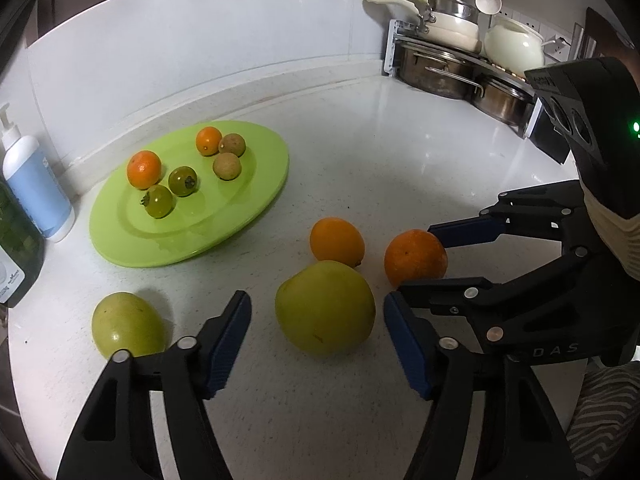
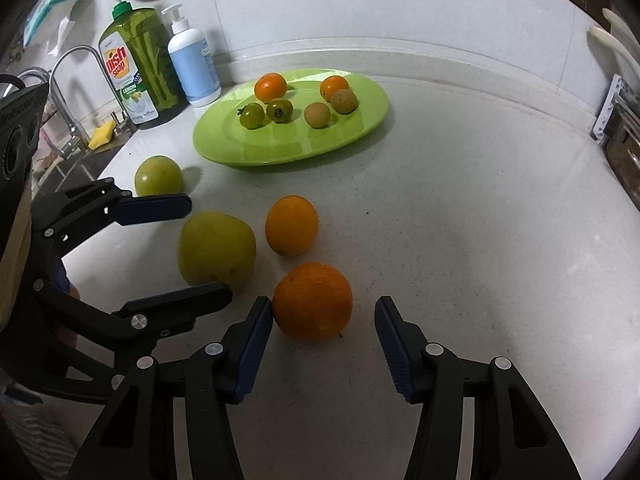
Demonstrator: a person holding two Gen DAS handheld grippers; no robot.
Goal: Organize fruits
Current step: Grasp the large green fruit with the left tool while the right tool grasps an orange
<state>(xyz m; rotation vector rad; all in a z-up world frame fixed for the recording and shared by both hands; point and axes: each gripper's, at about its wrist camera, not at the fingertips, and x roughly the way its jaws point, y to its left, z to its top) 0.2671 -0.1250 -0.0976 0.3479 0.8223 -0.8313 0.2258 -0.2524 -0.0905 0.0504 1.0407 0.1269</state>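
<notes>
A large yellow-green apple (image 1: 325,306) (image 2: 216,248) lies on the white counter between the fingertips of my left gripper (image 1: 317,298) (image 2: 210,247), which is open with gaps on both sides. My right gripper (image 2: 324,304) (image 1: 416,258) is open around a big orange (image 2: 312,300) (image 1: 416,258); its left pad is at the peel and the right pad stands clear. A smaller orange (image 1: 337,245) (image 2: 292,225) sits just behind both fruits. A second green apple (image 1: 128,326) (image 2: 159,176) lies to the left. The green plate (image 1: 224,220) (image 2: 320,140) holds several small fruits.
A white pump bottle (image 2: 194,66) (image 1: 34,188) and a green dish soap bottle (image 2: 136,68) stand left of the plate, with the sink faucet (image 2: 68,80) and a yellow sponge (image 2: 100,134) beyond. A rack of pots (image 1: 452,52) fills the back right corner.
</notes>
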